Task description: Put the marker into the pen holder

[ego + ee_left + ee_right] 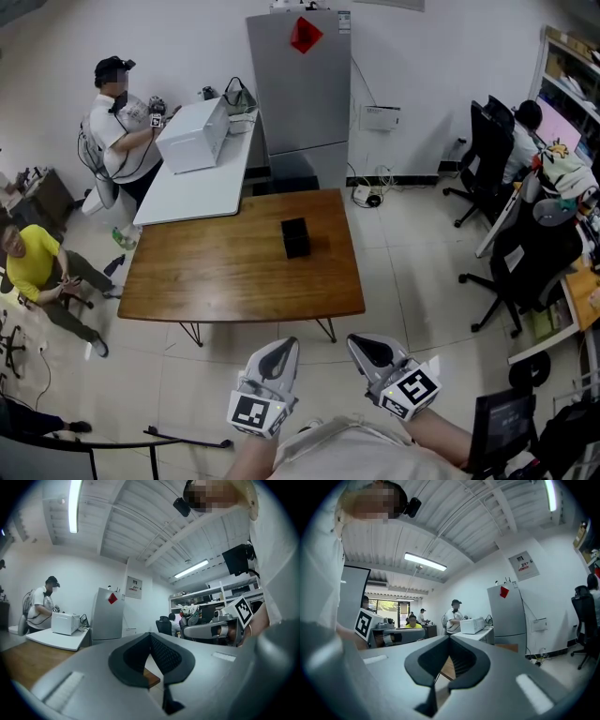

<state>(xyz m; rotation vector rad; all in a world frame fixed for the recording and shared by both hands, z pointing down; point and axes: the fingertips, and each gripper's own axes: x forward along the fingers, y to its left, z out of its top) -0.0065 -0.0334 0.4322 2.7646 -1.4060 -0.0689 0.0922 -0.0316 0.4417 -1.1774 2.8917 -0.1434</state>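
1. The pen holder (295,237), a small black box, stands upright on the wooden desk (206,272), a little right of that desk's middle.
2. The marker cannot be made out in any view.
3. The left tool (282,347) is off the wooden desk's near edge, over the floor and close to the person's body. The left gripper view shows its jaws pressed together with nothing between them.
4. The right tool (362,343) is near the left one, also off the wooden desk's near edge. Its jaws are likewise pressed together and pinch nothing.
5. Both tools point toward the wooden desk and are well apart from the pen holder, which lies ahead of them past the desk's near half.
6. A white desk (187,192) meets the wooden desk's far left corner. It carries a white box (194,134), and a person in a white shirt (117,131) stands at it.
7. A grey fridge (298,94) stands just behind the wooden desk's far edge.
8. A person in a yellow shirt (33,258) sits left of the wooden desk.
9. Black office chairs (534,253) stand to the wooden desk's right.
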